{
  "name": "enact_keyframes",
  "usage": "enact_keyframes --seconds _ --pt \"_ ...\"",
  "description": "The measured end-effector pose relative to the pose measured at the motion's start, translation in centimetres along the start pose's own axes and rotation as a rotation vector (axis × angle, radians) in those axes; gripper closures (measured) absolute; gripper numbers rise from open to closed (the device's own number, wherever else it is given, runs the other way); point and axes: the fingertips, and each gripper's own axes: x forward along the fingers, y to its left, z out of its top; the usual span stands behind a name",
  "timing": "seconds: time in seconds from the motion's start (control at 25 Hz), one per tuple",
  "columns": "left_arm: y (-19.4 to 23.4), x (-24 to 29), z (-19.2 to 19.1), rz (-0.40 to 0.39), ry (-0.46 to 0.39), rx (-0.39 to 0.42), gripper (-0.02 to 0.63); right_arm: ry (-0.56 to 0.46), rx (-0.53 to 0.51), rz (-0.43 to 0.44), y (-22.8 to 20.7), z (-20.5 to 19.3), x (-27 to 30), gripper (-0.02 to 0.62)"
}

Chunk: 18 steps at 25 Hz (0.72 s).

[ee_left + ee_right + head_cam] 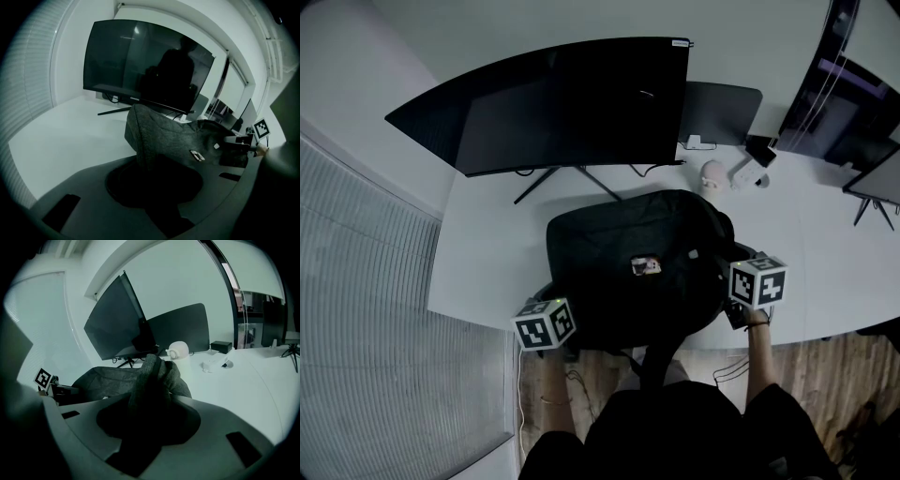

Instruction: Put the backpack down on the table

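The backpack (633, 267) lies on the white table (487, 253) at its front edge, in front of the big dark monitor (572, 103), and its near end reaches that edge. The left gripper (150, 164) is at the bag's left side, its jaws narrow and pinching a raised fold of the grey fabric. The right gripper (145, 404) is at the bag's right side toward the front edge, its jaws set somewhat wider and clamped on a thick bunched fold of the same bag.

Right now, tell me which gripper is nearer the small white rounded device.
Right: right gripper is just in front of the white rounded device; left gripper, across the black backpack.
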Motion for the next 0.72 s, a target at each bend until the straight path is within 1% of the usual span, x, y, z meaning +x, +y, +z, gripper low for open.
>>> enact_keyframes --seconds 0.4,0.72 --pt "0.7 0.8 -0.2 0.025 0.043 0.004 0.488 0.063 0.036 -0.070 -1.3 -1.0 0.3 0.448" --pt "1.4 1.1 -0.4 0.080 0.076 0.009 0.435 0.072 0.068 -0.106 -2.1 -1.6 0.0 0.411"
